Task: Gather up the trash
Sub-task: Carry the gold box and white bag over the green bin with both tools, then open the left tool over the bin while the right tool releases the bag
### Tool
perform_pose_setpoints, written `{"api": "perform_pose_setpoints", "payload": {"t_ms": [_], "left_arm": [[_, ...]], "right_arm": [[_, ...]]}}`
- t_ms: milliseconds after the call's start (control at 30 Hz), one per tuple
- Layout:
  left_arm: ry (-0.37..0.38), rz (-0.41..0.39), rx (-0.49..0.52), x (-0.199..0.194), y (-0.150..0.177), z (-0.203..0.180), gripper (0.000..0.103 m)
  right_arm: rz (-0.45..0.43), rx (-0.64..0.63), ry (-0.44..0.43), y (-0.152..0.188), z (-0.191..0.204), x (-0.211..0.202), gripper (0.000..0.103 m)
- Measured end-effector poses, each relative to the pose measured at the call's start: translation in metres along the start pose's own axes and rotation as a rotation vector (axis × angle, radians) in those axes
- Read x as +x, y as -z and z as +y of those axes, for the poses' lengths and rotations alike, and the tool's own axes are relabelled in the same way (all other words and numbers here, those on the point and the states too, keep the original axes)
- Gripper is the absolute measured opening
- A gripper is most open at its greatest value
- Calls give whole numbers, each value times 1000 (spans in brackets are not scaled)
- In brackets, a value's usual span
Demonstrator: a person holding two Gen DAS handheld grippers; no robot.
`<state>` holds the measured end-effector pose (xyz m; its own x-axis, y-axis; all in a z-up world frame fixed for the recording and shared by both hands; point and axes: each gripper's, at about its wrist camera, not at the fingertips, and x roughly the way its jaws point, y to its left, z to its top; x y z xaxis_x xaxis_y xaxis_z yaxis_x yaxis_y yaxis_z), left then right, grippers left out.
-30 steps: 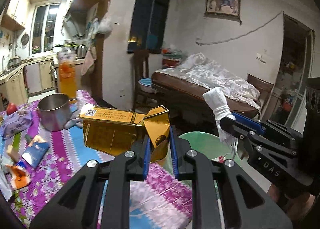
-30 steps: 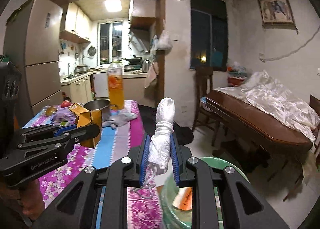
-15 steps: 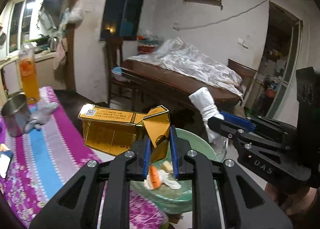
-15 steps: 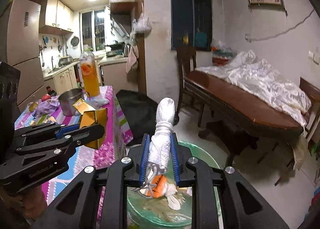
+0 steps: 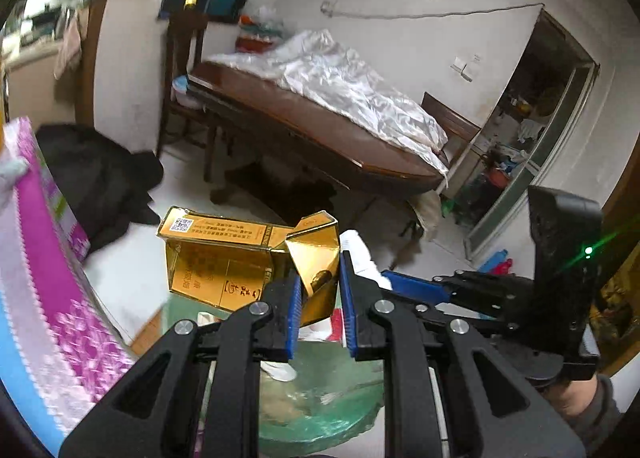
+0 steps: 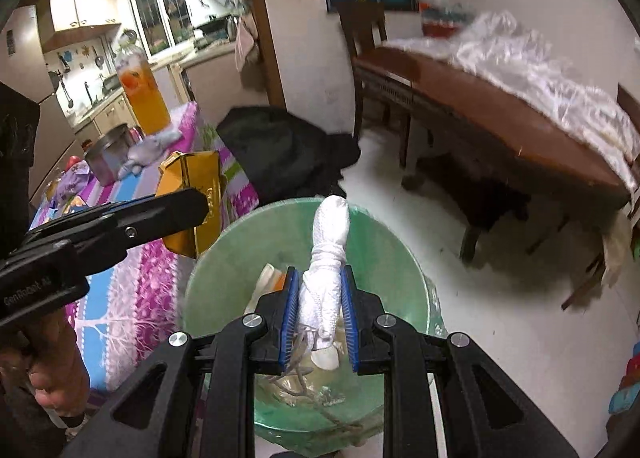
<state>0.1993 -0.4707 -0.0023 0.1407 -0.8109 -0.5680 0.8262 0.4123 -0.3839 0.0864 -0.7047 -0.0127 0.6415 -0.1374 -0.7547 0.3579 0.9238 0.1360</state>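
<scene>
Left tongs (image 5: pixel 319 300): clamped on the torn flap of the gold carton (image 5: pixel 224 258), which sits at centre frame in the left wrist view. A second ago the striped tablecloth (image 5: pixel 44 278) and the steel pot filled the left of that view; now only the cloth's edge remains at lower left, and the green bin (image 5: pixel 320 410) has come in beneath my jaws at bottom centre.

Right tongs (image 6: pixel 319 312): closed on the knotted white cloth bundle (image 6: pixel 330 242), upright at centre of the right wrist view. The bin (image 6: pixel 400 250) showed only as a sliver at the bottom edge before; its mouth now fills the lower centre, with scraps visible inside (what they are I cannot tell).

Finding: both items have been carried off the table and hang over the bin. In my judgement the carry is finished and release is due next. The carton overhangs the rim toward the table, so it may catch there.
</scene>
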Motion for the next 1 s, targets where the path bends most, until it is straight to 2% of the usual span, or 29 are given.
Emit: {"api": "perform_pose_setpoints", "payload": {"t_ms": [167,467,800,867,933,967,1000], "left_arm": [[14,53,-53,22,3,9,16],[33,110,-100,38,7,15,16],[45,126,-110,44,9,16,16],[35,129,-106,45,9,16,17],[6,129,-112,46,9,18,47],[-6,121,-114,47,7,20,78],[-31,95,-111,43,6,21,88]], "right_arm": [[45,14,3,-1,-8,16,22],[94,20,-1,7,-11,29,22],[93,30,-1,11,-11,27,22],[87,32,-4,11,-11,27,25],[71,46,-6,11,-14,23,42],[64,52,-7,11,-16,21,42],[61,55,-8,11,-17,20,42]]}}
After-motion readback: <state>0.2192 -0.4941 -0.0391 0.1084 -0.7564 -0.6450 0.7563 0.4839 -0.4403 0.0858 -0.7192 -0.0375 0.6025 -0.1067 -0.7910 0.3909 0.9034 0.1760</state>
